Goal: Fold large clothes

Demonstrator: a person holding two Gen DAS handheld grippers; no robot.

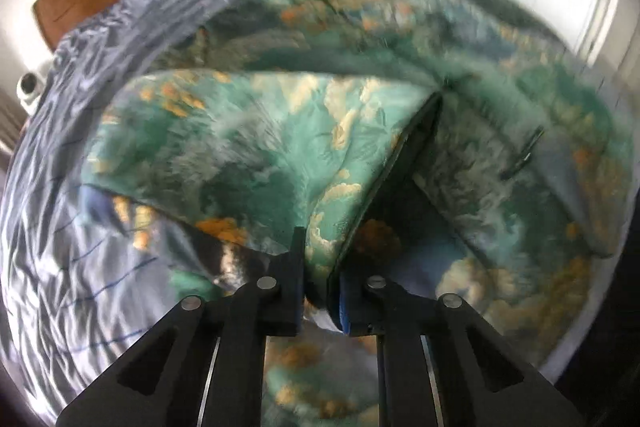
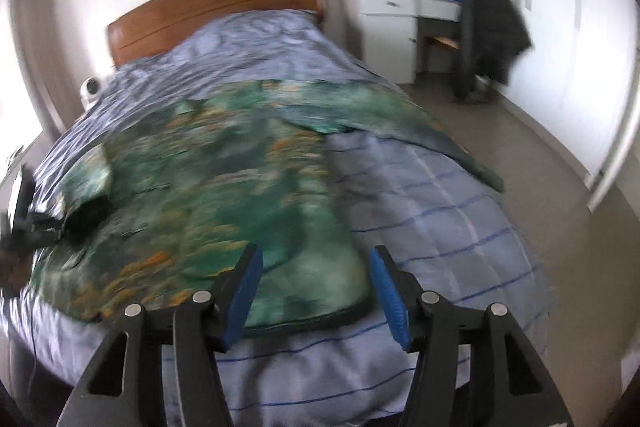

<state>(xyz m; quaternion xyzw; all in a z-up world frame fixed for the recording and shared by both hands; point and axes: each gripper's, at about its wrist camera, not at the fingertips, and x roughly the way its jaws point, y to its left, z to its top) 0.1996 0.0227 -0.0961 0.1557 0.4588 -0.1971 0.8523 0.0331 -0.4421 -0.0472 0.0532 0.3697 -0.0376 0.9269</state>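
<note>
- We see a bed [image 2: 460, 195] w/ a grey-blue duvet striped in thin blue lines, filling most of both views; wooden headboard [image 2: 216, 11] at the far end against a white wall.
- Spread over the duvet is the garment [image 2: 224, 187], a big green cloth w/ orange & cream print. In the right wrist view it covers the middle & left of the bed, its near hem close to the foot edge, one flap running out toward the right side of the bed.
- Beyond the bed on the right: a white desk [image 2: 392, 27] w/ drawers, small clutter on top (too blurred to name), & a dark coat [image 2: 504, 27] hanging beside it.
- A small white round object [image 2: 91, 87] sits at the bed's left side near the headboard; can't tell what it is.
- Left gripper [image 1: 318, 291]: jaws closed down tight on a fold of the garment [image 1: 256, 147]. The cloth's dark-bound edge runs up & away from the pinch, the fabric lifted into a ridge in front of the fingers.
- Right gripper [image 2: 316, 291]: jaws standing abt half open, blue pads [image 2: 390, 291] facing each other, nothing clamped. The garment's near hem lies below & between the two fingers, but the pads don't press on it.
- Both views are motion-blurred, so finer detail of the print is lost.
</note>
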